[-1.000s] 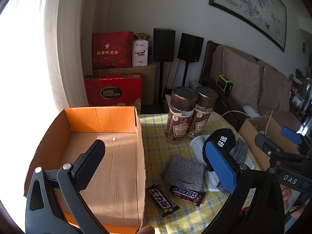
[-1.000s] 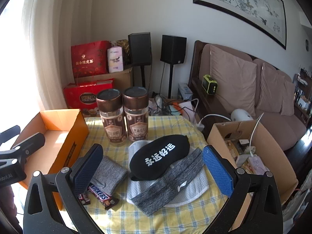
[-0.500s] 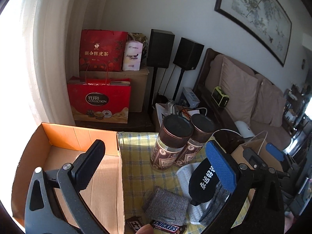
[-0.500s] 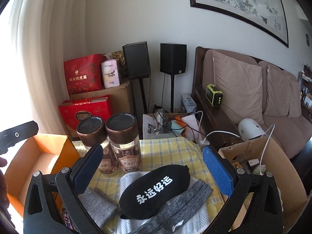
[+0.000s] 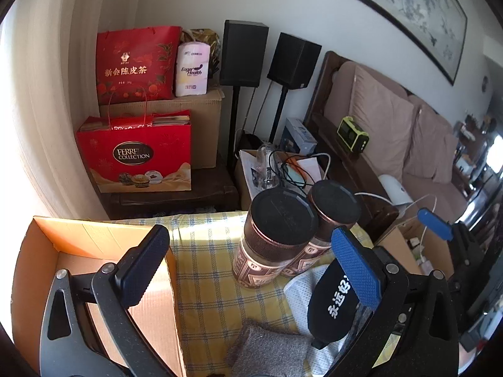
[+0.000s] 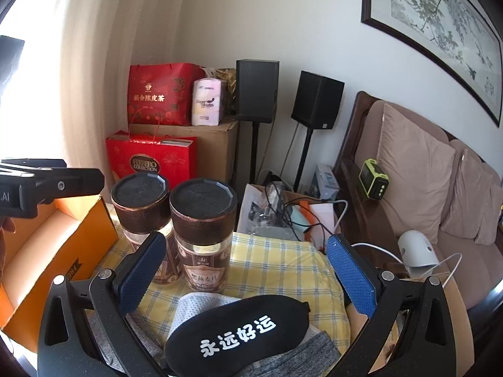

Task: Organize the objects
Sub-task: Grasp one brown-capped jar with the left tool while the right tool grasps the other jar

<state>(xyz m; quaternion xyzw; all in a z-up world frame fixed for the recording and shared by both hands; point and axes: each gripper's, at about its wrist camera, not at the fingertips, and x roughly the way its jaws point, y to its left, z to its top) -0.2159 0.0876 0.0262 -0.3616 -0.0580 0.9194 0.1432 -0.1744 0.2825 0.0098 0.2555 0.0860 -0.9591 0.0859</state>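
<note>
Both tools have risen and pitched up over the last second: the snack bars seen earlier at the near edge have dropped out of both views, and the two jars now sit close ahead.

Left jar (image 5: 276, 238) and right jar (image 5: 327, 220) stand upright, touching, at the far side of the worktop (image 5: 207, 270) on its yellow check cloth. Just nearer lie the black eye mask (image 6: 239, 333) on a white mesh piece (image 6: 191, 304), a grey band (image 6: 301, 355) under the mask, and a folded grey cloth (image 5: 267, 345) to the left. All are loose on the cloth; none is boxed.

Orange cardboard box (image 5: 78, 251) sits against the left edge of the worktop, open side up, with no items visible in the part shown. Judgement: it is the receiving container, placed beside the pile to keep transfers short.

Left tool (image 5: 251, 270): spread wide, holding nothing, hanging over the gap between box wall and jars. Right tool (image 6: 248, 270): spread wide, holding nothing, framing the right jar and the mask.

Judgement: sorting not yet begun; the jars are the likely first pick. They are tall and touching, so closing on one may tip its neighbour.
</note>
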